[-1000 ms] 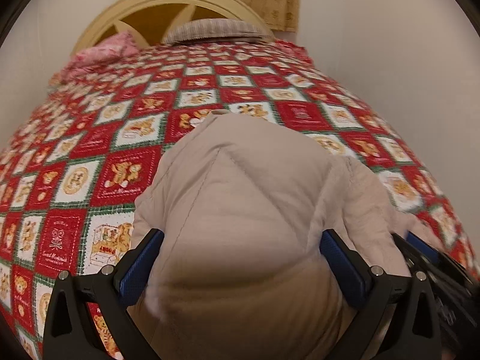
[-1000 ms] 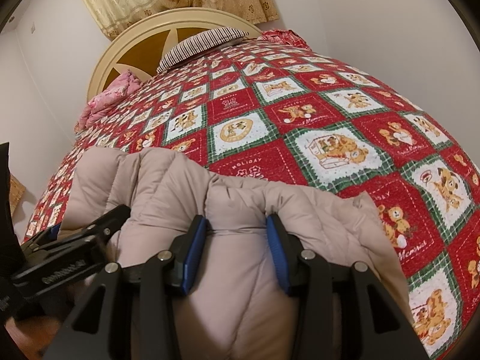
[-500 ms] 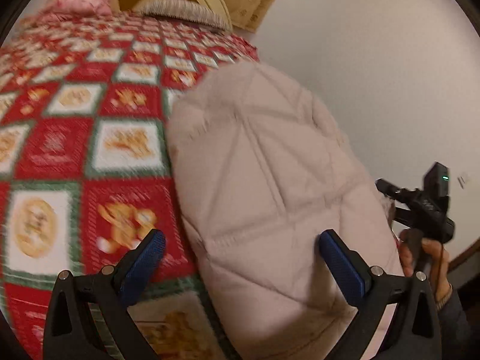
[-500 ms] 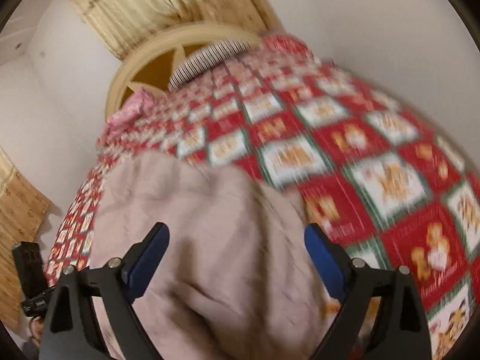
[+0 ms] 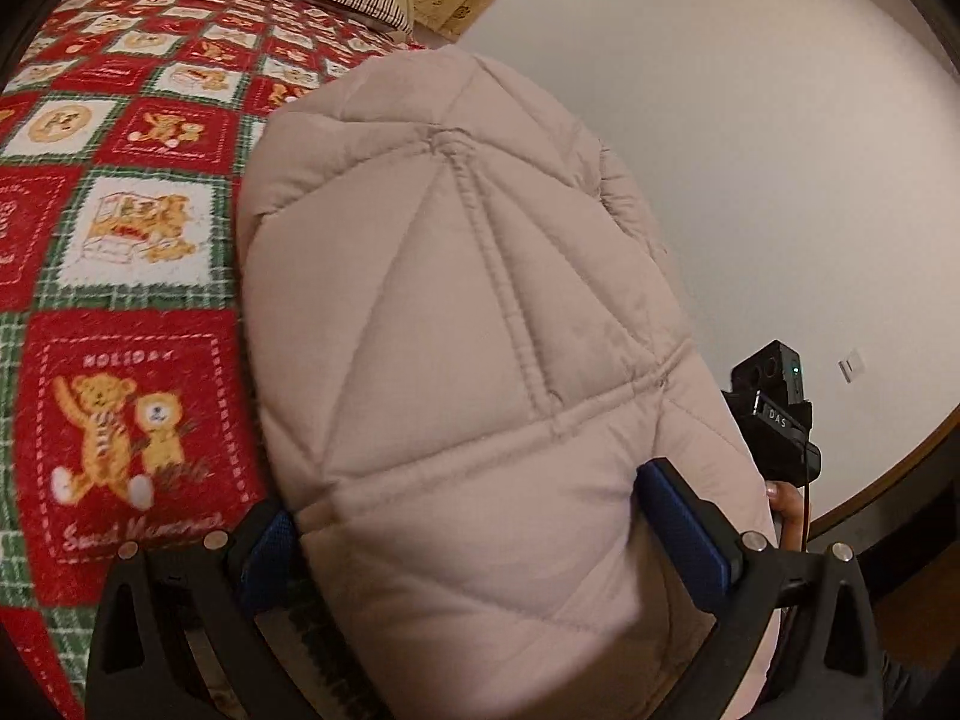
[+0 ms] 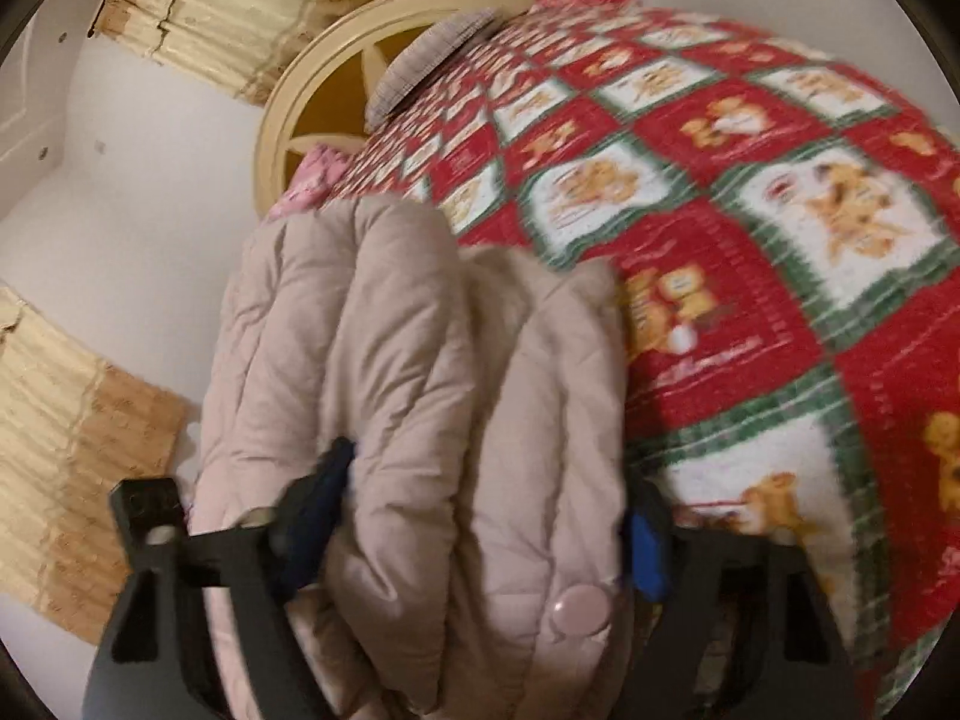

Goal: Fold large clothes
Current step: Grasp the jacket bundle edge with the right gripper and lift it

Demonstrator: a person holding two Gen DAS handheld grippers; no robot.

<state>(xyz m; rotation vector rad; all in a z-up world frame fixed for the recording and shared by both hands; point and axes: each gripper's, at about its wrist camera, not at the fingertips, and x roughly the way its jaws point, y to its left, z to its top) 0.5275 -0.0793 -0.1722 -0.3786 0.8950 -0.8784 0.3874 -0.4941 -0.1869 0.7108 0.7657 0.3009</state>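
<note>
A beige quilted puffer jacket (image 5: 468,324) lies bunched on the bed, filling the middle of the left wrist view. My left gripper (image 5: 474,540) is wide open with the jacket's padding bulging between its blue pads; the left pad (image 5: 270,546) is partly hidden. In the right wrist view the jacket (image 6: 396,384) shows thick folded layers and a pink snap button (image 6: 581,607). My right gripper (image 6: 480,516) is wide open around those layers, with a fold covering part of each pad. The right gripper's body (image 5: 774,414) shows beside the jacket in the left wrist view.
The bed carries a red, green and white teddy-bear quilt (image 5: 120,276). A cream round headboard (image 6: 336,102), a striped pillow (image 6: 432,54) and a pink pillow (image 6: 315,174) are at the far end. A white wall (image 5: 750,150) runs along the bed's right side, with beige curtains (image 6: 60,438) nearby.
The right gripper opened from a pinch on the jacket to wide open. Both grippers swung apart to opposite sides of the jacket, and each view has tilted. The left gripper stayed wide open.
</note>
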